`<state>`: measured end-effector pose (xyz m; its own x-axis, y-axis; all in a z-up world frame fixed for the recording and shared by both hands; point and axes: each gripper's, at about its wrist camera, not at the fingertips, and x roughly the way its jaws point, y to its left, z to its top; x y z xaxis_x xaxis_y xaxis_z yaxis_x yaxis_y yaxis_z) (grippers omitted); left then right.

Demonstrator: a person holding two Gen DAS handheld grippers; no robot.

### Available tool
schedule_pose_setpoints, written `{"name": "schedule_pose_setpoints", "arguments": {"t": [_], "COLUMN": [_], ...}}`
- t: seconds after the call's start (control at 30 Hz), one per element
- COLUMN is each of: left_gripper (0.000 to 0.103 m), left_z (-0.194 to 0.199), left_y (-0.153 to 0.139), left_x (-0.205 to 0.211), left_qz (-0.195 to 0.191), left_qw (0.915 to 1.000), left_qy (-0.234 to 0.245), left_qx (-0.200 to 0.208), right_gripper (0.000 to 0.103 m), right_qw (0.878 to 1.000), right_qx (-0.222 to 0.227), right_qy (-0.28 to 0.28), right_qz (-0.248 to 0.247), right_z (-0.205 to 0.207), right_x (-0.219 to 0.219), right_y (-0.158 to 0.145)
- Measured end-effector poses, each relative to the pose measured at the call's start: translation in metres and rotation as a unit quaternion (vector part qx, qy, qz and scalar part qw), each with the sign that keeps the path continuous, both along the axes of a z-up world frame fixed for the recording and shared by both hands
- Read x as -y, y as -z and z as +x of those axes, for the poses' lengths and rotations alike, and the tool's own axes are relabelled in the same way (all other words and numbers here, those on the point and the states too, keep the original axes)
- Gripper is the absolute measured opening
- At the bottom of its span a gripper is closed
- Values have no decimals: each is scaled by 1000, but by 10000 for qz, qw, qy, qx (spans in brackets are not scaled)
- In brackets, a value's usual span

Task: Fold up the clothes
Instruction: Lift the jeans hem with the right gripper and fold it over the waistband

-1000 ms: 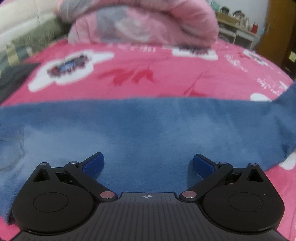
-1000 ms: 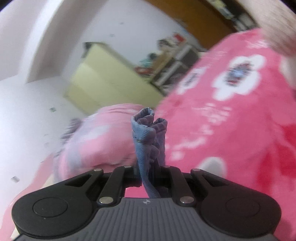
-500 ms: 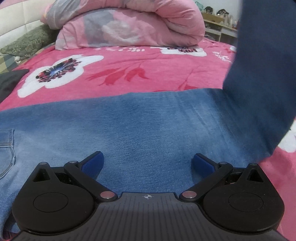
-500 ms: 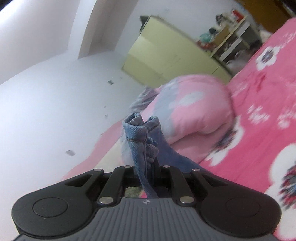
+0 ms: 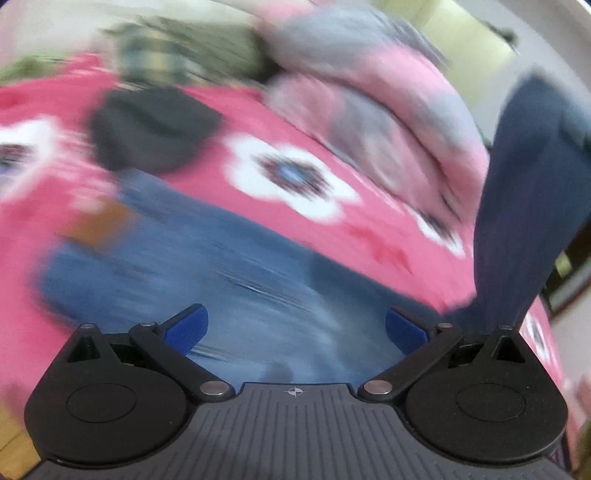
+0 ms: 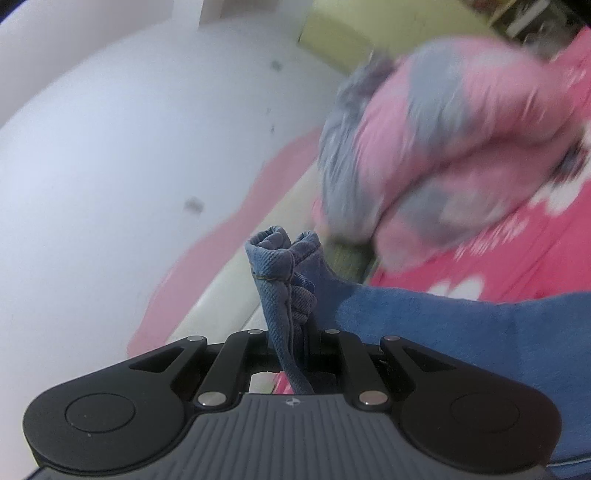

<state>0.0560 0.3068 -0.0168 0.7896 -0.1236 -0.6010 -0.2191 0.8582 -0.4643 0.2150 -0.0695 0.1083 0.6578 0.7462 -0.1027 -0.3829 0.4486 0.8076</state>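
Observation:
Blue jeans (image 5: 236, 291) lie across the pink flowered bedspread (image 5: 332, 229); the left wrist view is heavily blurred. One leg of the jeans (image 5: 528, 206) rises off the bed at the right edge. My left gripper (image 5: 293, 326) hovers over the denim, open, its blue pads (image 5: 186, 326) wide apart with nothing between them. In the right wrist view my right gripper (image 6: 291, 350) is shut on the bunched hem of the jeans (image 6: 282, 273), which sticks up between the fingers. The rest of that leg (image 6: 461, 332) trails off to the right.
A rolled pink and grey quilt (image 5: 388, 110) lies at the head of the bed, also the quilt (image 6: 461, 140) in the right view. A dark garment (image 5: 151, 129) and a green patterned pillow (image 5: 192, 51) lie beyond the jeans. A yellow cabinet (image 6: 388, 33) stands by the white wall.
Both views have swung fast. The left gripper moved along the jeans toward the waist, and the dark garment came into view. The right gripper carried the held hem upward and across, the leg trailing after it.

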Motion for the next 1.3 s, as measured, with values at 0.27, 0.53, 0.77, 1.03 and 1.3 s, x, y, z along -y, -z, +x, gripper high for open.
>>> {"name": "schedule_pose_setpoints", "arguments": {"t": [0.27,0.53,0.77,1.03,1.3], "left_gripper": [99,96,84,84,93], "left_z": [-47,-81,-88,-85,-64], "left_y": [34,72,87,91,90], "left_x": [-84,-82,-90,-70,-53], "left_qz": [142,-504,-924,-962,-1281], "left_qw": [9945,9868,9851,9880,9849], "left_qy": [-1031,-1288,-1066,-483,39], "left_qx": [84,846,987,1111,1167], "right_gripper": [10,10,23,54,65], "right_qw": [9922,9363,8819,8953,9540], "right_qx": [-372,517,1063,1001,640], "right_qy": [-937,-1377,-1684,-2058,-2159], "right_qz": [-727,-3189,-4273,-3822,-1977], "right_z": [0,-49,-75,-68,-63], "right_x": [-146,-265,-318,-325,-233], "right_y": [81,134,164,149,107]}}
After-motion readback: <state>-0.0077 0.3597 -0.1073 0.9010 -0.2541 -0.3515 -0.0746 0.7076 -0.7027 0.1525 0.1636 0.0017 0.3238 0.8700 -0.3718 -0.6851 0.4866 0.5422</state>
